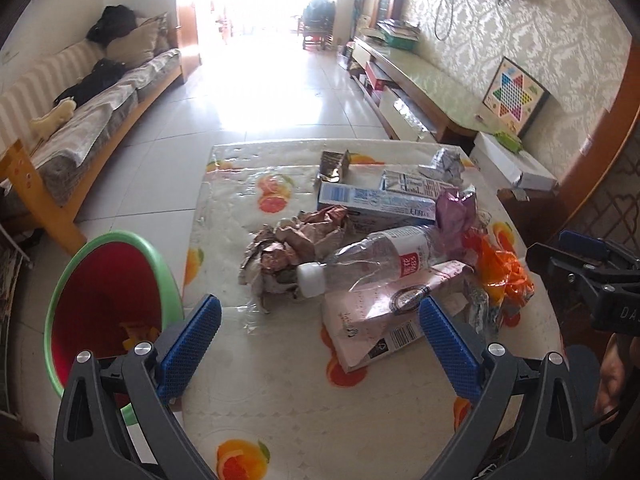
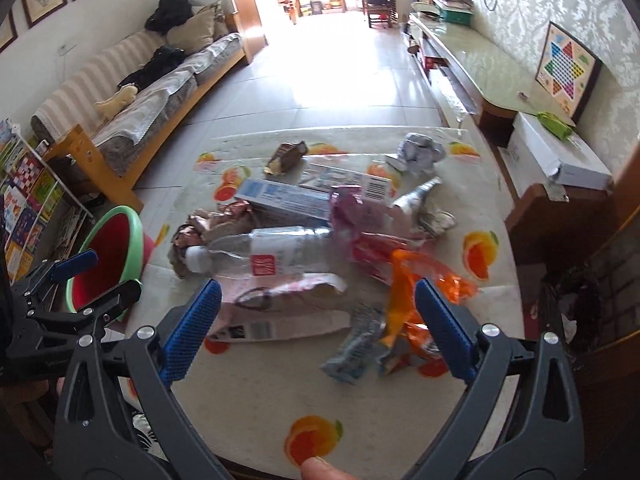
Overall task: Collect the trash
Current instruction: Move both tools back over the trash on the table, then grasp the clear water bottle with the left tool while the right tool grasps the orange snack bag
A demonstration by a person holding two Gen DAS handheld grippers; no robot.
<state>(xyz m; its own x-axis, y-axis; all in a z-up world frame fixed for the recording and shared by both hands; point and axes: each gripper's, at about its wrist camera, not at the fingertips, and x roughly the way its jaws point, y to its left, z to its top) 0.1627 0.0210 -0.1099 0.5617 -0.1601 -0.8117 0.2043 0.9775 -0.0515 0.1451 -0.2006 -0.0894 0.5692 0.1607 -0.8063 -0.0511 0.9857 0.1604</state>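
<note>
Trash lies heaped on the fruit-print table (image 1: 256,392) (image 2: 256,392): a crushed clear bottle (image 1: 376,258) (image 2: 272,254) with a white cap, crumpled brown paper (image 1: 288,244) (image 2: 218,222), a blue-white carton (image 1: 372,200) (image 2: 284,196), a flattened pink-white pack (image 1: 372,320) (image 2: 280,308), an orange wrapper (image 1: 504,272) (image 2: 412,304). A green bin with a red inside (image 1: 108,300) (image 2: 110,258) stands at the table's left. My left gripper (image 1: 320,324) is open, empty, near the pink pack. My right gripper (image 2: 318,312) hangs open and empty above the pack and orange wrapper.
A sofa (image 1: 88,108) (image 2: 152,88) runs along the left wall and a long low cabinet (image 1: 420,80) (image 2: 480,68) along the right. A white box (image 2: 560,156) sits on a brown stand right of the table. A fingertip (image 2: 320,470) shows at the bottom edge.
</note>
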